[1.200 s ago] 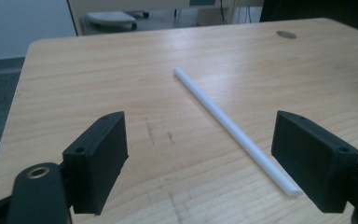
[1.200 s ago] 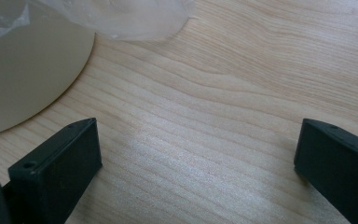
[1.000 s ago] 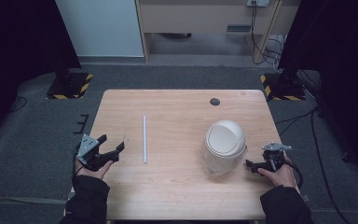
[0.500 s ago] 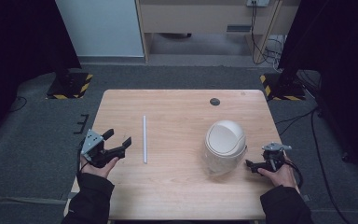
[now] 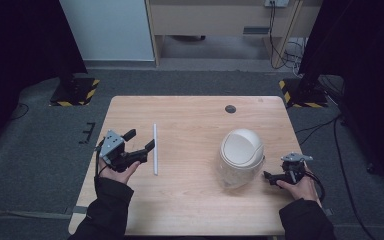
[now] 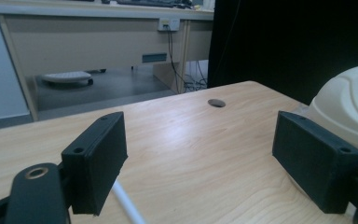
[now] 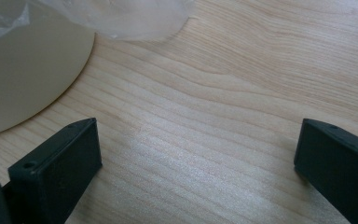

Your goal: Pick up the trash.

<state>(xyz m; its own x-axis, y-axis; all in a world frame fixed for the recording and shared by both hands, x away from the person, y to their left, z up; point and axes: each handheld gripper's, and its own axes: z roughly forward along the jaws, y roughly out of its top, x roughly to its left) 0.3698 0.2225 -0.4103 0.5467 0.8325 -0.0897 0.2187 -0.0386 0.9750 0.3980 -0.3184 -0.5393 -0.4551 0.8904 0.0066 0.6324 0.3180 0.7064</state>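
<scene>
**Desk:** Where is the rod, and which way does it run?

**Operator:** I see the thin white rod (image 5: 155, 149) lying flat on the bench (image 5: 190, 210), left of centre. Its long axis runs from the near side toward the far side, almost straight away from me, one end toward the far edge and the other toward the person. In the left gripper view a short stretch of it (image 6: 127, 203) shows low between the jaws, slanting off by the left jaw.

**Desk:** And the left tool?

**Operator:** My left tool (image 5: 140, 141) is spread wide, holding nothing. It sits just left of the rod, its jaws aimed to the right and slightly away, with the nearer jaw tip close to the rod's upper half. I cannot tell whether it touches.

**Desk:** The right one?

**Operator:** The right tool (image 5: 270, 176) is also spread apart, empty, low over the bench near the right edge, pointing left toward the cream domed bin (image 5: 241, 152). The bin stands right of centre, well apart from the rod, with clear plastic (image 5: 228, 176) bunched round its base. In the right gripper view I see bare wood between the jaws and the bin's curved edge (image 7: 23, 70) at upper left.
</scene>
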